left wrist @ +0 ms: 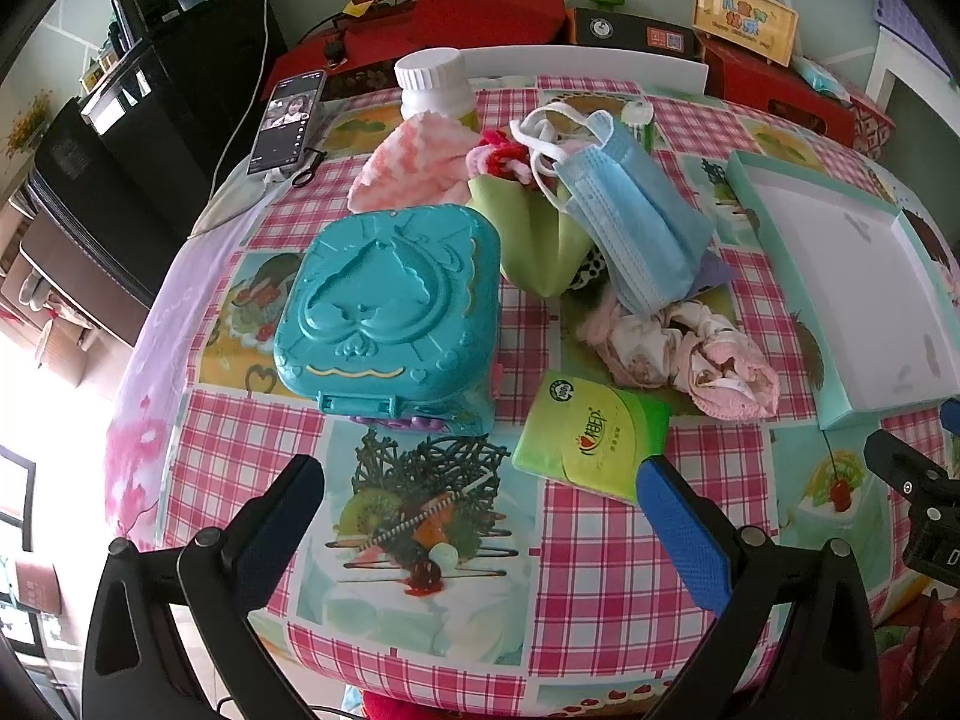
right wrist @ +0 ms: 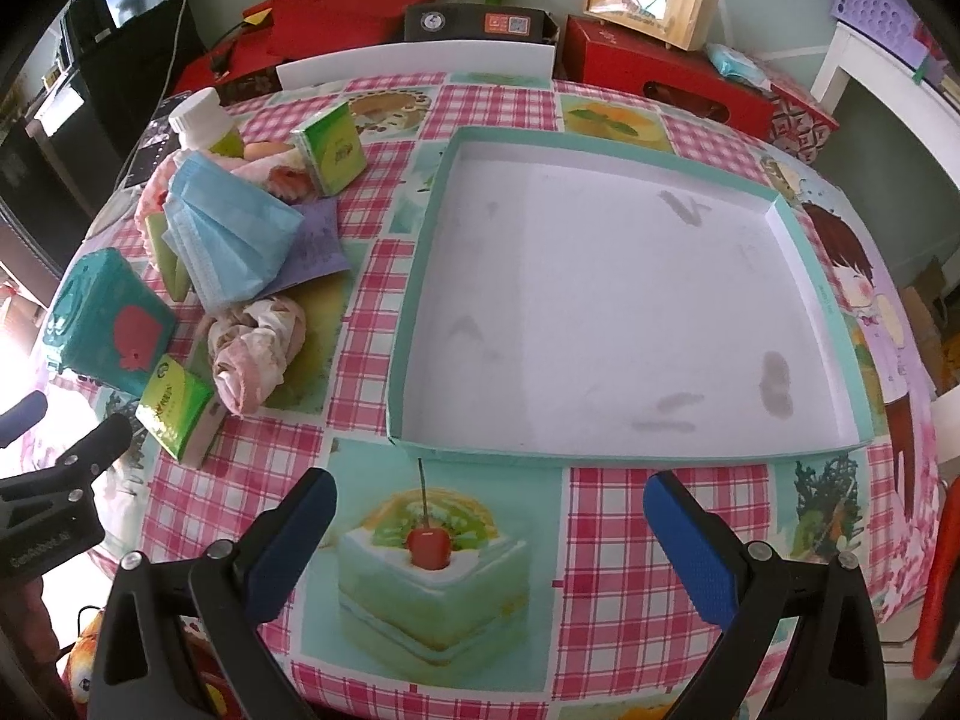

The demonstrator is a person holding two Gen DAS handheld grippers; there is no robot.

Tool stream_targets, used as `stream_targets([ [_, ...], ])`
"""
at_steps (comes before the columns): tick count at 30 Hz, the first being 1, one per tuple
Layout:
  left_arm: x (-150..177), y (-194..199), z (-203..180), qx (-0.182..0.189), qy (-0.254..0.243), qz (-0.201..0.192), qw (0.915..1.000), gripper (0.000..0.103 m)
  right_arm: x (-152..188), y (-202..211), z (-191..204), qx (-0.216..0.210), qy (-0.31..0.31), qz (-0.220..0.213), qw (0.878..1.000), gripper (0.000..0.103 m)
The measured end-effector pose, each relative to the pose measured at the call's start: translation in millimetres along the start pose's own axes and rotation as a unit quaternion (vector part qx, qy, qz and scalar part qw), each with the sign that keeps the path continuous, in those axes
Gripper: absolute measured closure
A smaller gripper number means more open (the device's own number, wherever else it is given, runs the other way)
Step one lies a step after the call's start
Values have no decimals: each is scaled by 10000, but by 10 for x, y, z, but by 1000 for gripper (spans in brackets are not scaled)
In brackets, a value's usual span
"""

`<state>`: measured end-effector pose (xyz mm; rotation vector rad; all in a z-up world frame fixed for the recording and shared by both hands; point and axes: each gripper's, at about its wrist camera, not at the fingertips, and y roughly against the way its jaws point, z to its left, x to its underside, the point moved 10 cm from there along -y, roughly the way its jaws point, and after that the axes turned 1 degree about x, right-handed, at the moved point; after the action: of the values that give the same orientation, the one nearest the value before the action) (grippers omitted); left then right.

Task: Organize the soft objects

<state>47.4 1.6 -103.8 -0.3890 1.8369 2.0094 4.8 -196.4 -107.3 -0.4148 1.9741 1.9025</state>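
On the far left of the table (left wrist: 576, 546) lies a phone (left wrist: 288, 120), with a white-capped bottle (left wrist: 433, 84) to its right at the far edge. Just near of the bottle is a pink cloth (left wrist: 414, 171), and near of that stands a teal case (left wrist: 393, 306), lid shut. The left gripper (left wrist: 480, 504) hangs over the near edge with jaws spread wide, nothing between them; its right fingertip sits just near of a green tissue pack (left wrist: 591, 435). Right of the case a green cloth (left wrist: 531, 240) stands bunched, touching a red and pink tangle (left wrist: 501, 159) on its far side. A blue mask (left wrist: 636, 222) drapes over the green cloth and over a purple card (right wrist: 315, 243). Near of the mask lies a rolled pink floral cloth (left wrist: 690, 354), just beside the tissue pack. A second tissue pack (right wrist: 333, 147) stands on the far side of the pile. Right of the pile, apart from it, sits a shallow box (right wrist: 420, 276) with teal walls and a white floor. The right gripper (right wrist: 489, 540) hovers near of the box, jaws released and holding nothing
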Motion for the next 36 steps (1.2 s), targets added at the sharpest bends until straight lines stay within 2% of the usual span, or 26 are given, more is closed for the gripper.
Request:
stream_targets([
  [11,-10,13,-13,142,29,-36,9999,0,-12,-29,76,-104,65,-42,9999,0],
  [15,-20,47,-42,412,65,-95,9991,0,-34,-33,75,-172,16,-72,9998,0],
  [18,8,35,-126,803,33,15,9968,0,-108,12,90,-374,-23,-199,9991,0],
  [20,29,19,-188,909,-61,95,9958,0,-193,63,112,-465,1,-367,9982,0],
  [24,51,-61,-209,642,-166,265,9974,0,-354,110,194,-717,34,-597,9956,0],
  [27,97,-167,-258,607,-269,523,9964,0,-438,47,363,-1039,116,-534,9931,0],
  [33,55,-296,-295,433,-458,624,9961,0,-510,-122,727,-1444,351,-367,9882,0],
  [36,38,-364,-306,494,-434,684,9955,0,-524,-204,867,-1510,527,-298,9867,7],
])
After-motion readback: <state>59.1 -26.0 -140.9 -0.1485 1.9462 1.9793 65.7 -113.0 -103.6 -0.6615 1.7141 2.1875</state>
